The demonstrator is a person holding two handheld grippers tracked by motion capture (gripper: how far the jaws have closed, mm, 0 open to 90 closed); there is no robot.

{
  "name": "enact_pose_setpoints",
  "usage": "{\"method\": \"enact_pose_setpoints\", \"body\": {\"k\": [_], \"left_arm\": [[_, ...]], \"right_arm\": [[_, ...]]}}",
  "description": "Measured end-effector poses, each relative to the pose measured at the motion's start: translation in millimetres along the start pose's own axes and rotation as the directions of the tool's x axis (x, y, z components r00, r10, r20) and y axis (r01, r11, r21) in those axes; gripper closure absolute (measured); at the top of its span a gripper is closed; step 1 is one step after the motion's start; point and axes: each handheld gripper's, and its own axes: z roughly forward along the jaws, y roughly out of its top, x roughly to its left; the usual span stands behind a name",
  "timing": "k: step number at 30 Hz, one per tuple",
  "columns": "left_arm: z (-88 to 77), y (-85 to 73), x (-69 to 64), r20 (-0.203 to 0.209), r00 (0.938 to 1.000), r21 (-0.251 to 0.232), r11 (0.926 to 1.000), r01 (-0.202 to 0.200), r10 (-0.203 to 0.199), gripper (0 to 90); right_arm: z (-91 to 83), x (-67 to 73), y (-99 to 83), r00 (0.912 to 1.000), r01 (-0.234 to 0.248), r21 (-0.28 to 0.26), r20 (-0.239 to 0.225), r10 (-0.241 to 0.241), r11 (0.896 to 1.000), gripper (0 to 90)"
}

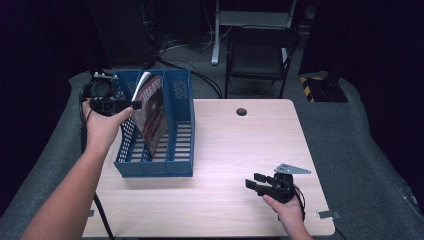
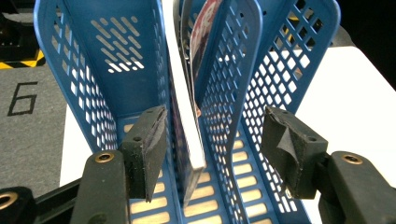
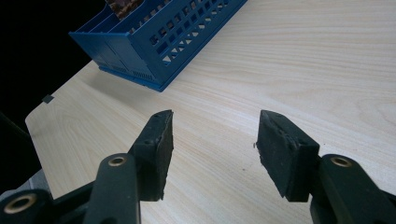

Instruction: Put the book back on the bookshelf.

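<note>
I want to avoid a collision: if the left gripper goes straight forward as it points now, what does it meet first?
Most likely the magazine: its edge lies between the open jaws of the left gripper, standing in the blue file rack. A rack divider sits close beside it, so depth leaves some doubt.

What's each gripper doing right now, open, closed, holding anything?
Left gripper: open, jaws either side of the magazine in the blue file rack, not clamped.
Right gripper: open, holding nothing, over the table.
</note>
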Motion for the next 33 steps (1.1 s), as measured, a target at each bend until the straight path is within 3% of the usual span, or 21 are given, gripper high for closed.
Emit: {"method": "enact_pose_setpoints", "body": {"k": [12,18,23,25,31,33], "left_arm": [[-14.8,-10.4,-0.8,0.023,0.9993,0.001,0.9996,-0.03,0.03,40.4],[-18.1,-24.7,-2.4,0.036,0.9981,-0.002,0.9987,-0.05,0.05,40.4],[-23.7,-40.6,-1.9,0.071,0.9959,-0.002,0.9984,-0.056,0.056,40.4],[-25.6,-46.3,-1.6,0.06,0.9956,-0.006,0.9974,-0.072,0.072,40.4],[-28.0,-65.1,0.2,0.079,0.9941,-0.007,0.9973,-0.074,0.074,40.4],[-27.4,-71.1,0.8,0.08,0.993,0.014,0.996,-0.089,0.087,40.4]], "right_arm": [[2.8,0.8,0.9,1.0,-0.003,0.008,-0.003,0.003,1.0,45.3],[3.1,0.2,1.4,1.0,0.002,0.005,-0.002,-0.002,1.0,45.2],[3.4,0.7,1.8,1.0,0.002,0.005,-0.008,-0.002,1.0,44.9],[3.7,0.6,1.8,1.0,0.001,0.002,-0.005,-0.001,1.0,44.9],[4.2,1.0,2.1,1.0,0.004,0.007,-0.008,-0.003,1.0,44.9],[3.9,1.0,2.1,1.0,-0.001,0.008,-0.004,0.001,1.0,44.8]]}}
